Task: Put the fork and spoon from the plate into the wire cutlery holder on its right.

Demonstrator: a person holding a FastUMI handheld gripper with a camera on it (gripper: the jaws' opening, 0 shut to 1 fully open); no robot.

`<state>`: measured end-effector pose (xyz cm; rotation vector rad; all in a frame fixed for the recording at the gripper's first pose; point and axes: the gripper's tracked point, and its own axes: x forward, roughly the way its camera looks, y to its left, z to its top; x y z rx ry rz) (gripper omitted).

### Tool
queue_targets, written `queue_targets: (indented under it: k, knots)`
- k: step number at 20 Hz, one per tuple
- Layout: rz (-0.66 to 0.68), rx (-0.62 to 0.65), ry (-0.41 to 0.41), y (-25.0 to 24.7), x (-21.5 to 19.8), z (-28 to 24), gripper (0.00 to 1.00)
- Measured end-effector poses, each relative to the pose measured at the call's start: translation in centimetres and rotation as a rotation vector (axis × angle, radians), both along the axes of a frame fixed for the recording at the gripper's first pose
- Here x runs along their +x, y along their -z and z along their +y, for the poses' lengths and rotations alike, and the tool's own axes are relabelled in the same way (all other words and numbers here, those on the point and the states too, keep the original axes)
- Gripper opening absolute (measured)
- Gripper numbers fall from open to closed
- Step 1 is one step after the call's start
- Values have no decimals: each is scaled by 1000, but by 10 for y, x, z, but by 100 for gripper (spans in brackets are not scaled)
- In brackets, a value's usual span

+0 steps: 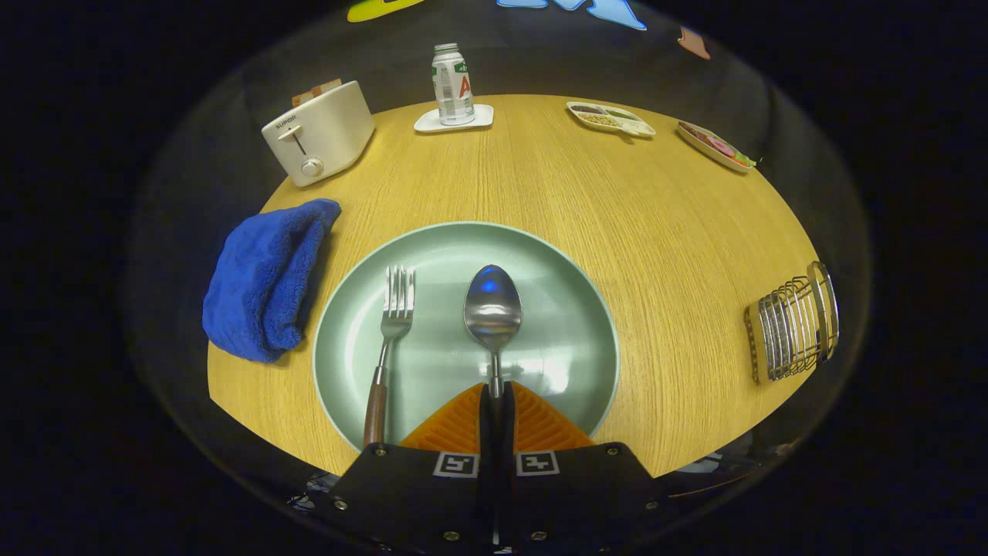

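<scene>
Hand-held gripper [495, 401] fingers clamped on spoon [492, 313] handle; spoon axis toward 12 o'clock; wire cutlery holder [793, 324] at 3 o'clock; fork [390, 340] parallel, at 9 o'clock

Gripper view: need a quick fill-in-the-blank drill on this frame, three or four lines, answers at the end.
1. The gripper has its fingers closed on the handle of the ____.
2. The fork lies on the green plate, to the ____ of the spoon.
3. The wire cutlery holder stands on the table to the ____ of the plate.
4. The blue cloth lies between the plate and the ____.

Missing words: spoon; left; right; toaster
</scene>
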<state>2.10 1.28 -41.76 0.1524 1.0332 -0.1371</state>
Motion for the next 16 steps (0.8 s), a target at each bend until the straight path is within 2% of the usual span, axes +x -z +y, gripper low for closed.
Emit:
queue_targets:
  k: [4, 7, 12, 16]
  knots:
    - [-64, -21, 9, -31, 12, -4, 3]
    - [-109, -36, 49, -55, 16, -15, 3]
    - [-133, -71, 140, -83, 12, -49, 4]
    - [-122, -96, 245, -92, -3, -84, 3]
